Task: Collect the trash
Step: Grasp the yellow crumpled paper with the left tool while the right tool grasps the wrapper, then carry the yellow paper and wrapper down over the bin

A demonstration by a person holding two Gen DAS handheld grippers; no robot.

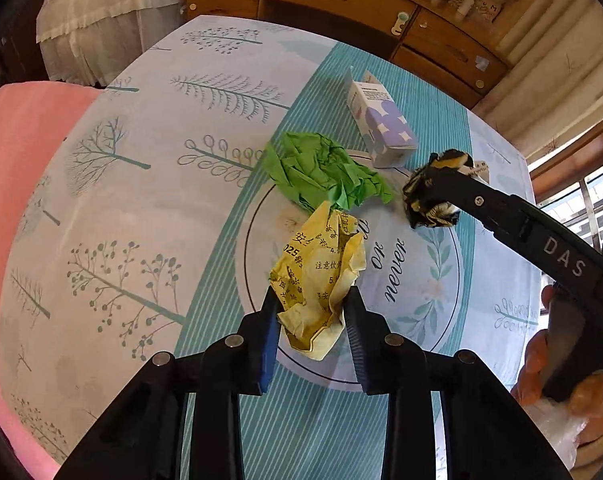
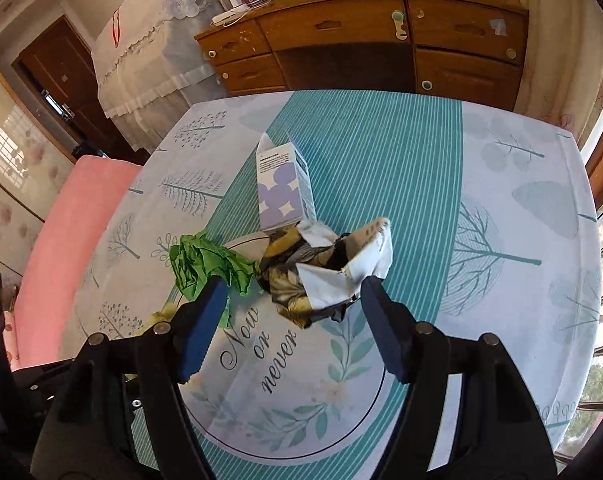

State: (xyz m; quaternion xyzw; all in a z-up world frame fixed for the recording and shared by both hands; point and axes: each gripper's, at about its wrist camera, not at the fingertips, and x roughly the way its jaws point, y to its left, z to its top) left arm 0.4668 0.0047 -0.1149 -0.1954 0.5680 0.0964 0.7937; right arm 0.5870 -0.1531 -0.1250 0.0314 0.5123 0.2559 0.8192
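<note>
Left wrist: tongs pinch yellow wrapper.

Both wrist cameras look steeply down, close over the table, and share the green paper and carton.

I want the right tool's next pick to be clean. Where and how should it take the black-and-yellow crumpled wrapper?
Grip the black-and-yellow wrapper across its crumpled middle, coming from above. Its white flap sticks up loosely and would likely slip, while the bunched centre looks firmer and narrower than the right tool.
</note>
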